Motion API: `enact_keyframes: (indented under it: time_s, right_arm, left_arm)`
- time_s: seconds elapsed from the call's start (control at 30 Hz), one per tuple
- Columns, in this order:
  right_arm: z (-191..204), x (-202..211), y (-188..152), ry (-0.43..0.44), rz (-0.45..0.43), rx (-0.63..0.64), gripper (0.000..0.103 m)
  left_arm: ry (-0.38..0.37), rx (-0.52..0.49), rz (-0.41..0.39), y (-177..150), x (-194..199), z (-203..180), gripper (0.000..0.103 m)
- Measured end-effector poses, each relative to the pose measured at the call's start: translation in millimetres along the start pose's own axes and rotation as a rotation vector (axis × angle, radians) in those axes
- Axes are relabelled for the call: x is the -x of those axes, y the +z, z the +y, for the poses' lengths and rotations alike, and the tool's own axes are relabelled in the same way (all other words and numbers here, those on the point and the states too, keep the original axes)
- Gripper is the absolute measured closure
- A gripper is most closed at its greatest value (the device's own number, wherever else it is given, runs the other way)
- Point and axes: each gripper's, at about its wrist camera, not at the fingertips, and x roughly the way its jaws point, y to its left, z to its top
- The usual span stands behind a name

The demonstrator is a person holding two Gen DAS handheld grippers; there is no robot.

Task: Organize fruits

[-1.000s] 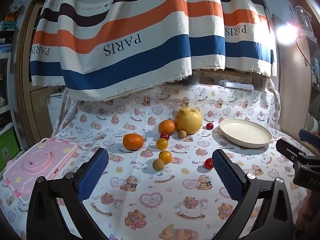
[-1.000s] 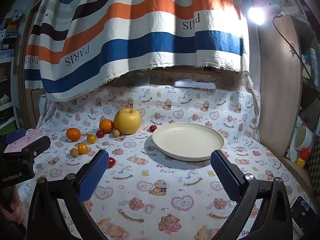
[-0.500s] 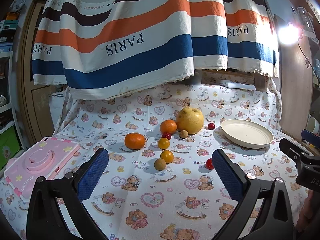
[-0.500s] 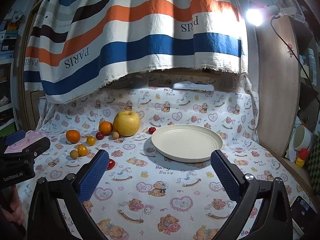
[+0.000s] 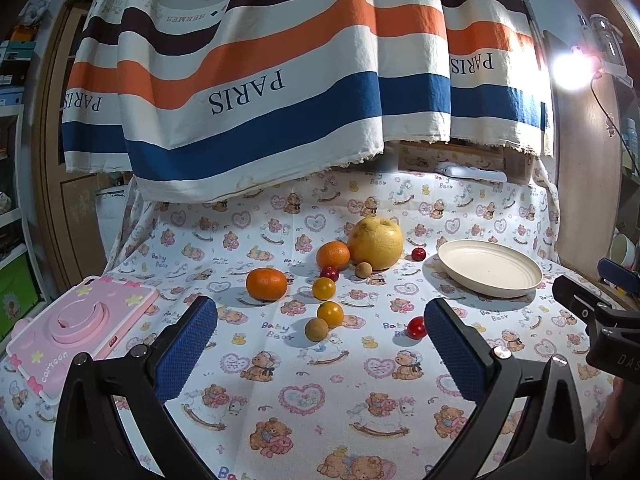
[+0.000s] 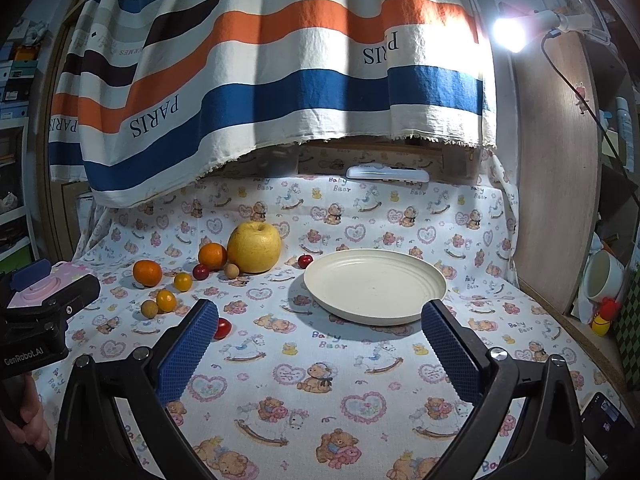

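Observation:
Fruits lie on the bear-print cloth: a large yellow pear [image 5: 375,243] [image 6: 254,247], two oranges [image 5: 266,284] [image 5: 333,255], two yellow tomatoes [image 5: 330,313], two brown longans [image 5: 316,329], and three small red fruits, one nearest [image 5: 416,327] [image 6: 222,328]. A cream plate [image 5: 490,273] [image 6: 374,286] stands empty at the right. My left gripper [image 5: 320,344] is open and empty, above the cloth in front of the fruits. My right gripper [image 6: 318,344] is open and empty, in front of the plate.
A pink toy camera case [image 5: 76,325] lies at the left edge. A striped PARIS cloth [image 5: 260,80] hangs over the back. A white remote-like bar [image 6: 387,173] lies at the back. A lamp [image 6: 508,34], a wooden panel and a cup [image 6: 602,276] are at the right.
Both grippers have tilted slightly, so the scene sits a little lower in each view. Nothing on the cloth has moved, and both grippers stay open.

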Motion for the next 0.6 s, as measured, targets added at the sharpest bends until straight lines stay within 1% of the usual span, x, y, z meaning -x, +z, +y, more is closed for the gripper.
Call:
enact_keyframes:
  time_s: [0.33, 0.6]
  right_arm:
    - [-1.0, -0.6, 0.1, 0.001, 0.0, 0.0, 0.001]
    - [4.4, 0.4, 1.1, 0.028, 0.005, 0.009, 0.001]
  left_arm:
    - [0.0, 0.003, 0.0, 0.6, -0.4, 3.7, 0.0]
    - [0.001, 0.004, 0.0, 0.0, -0.6, 3.9, 0.0]
